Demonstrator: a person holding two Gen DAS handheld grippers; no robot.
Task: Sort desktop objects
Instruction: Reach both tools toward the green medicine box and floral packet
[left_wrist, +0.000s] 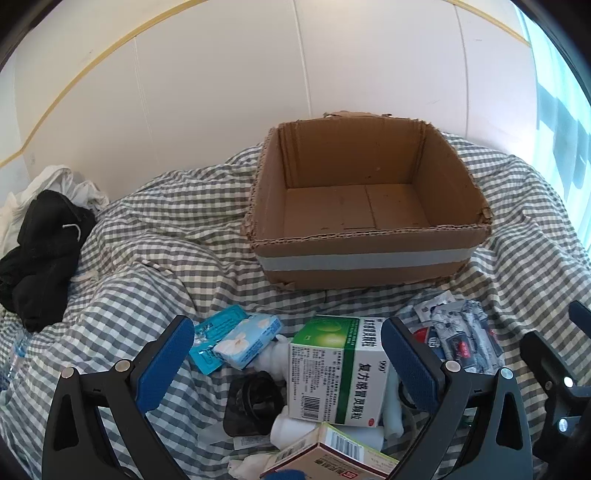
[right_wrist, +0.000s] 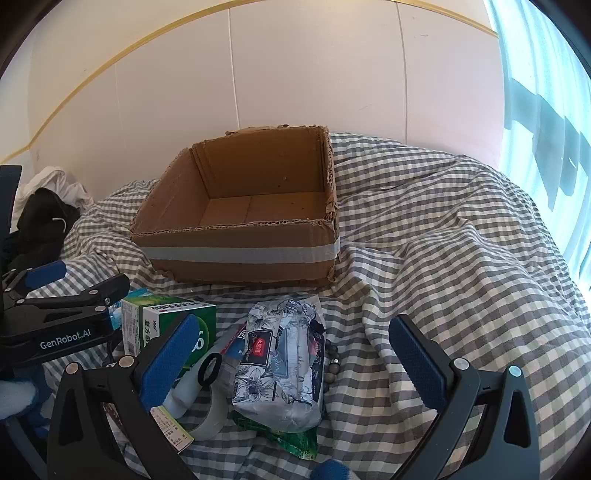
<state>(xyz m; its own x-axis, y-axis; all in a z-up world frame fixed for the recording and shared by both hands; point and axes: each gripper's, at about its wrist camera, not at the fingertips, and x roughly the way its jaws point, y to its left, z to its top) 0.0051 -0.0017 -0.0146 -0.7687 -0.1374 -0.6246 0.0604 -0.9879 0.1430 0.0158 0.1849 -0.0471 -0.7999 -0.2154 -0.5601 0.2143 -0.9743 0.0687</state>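
Note:
An empty open cardboard box (left_wrist: 369, 254) with a grey tape band stands on the checked bedspread; it also shows in the right wrist view (right_wrist: 236, 254). My left gripper (left_wrist: 288, 354) is open over a pile, its fingers either side of a green and white medicine box (left_wrist: 332, 376). Blue tissue packs (left_wrist: 247, 341) lie left of it. My right gripper (right_wrist: 295, 350) is open and empty over a floral wipes pack (right_wrist: 280, 369). The medicine box (right_wrist: 170, 325) and a tape roll (right_wrist: 210, 417) lie to its left.
Black and white clothes (left_wrist: 40, 236) are heaped at the left by the wall. A bead bracelet (right_wrist: 334, 358) lies right of the wipes pack. A curtained window (right_wrist: 546, 129) is at the right. The left gripper's body (right_wrist: 62, 317) shows in the right wrist view.

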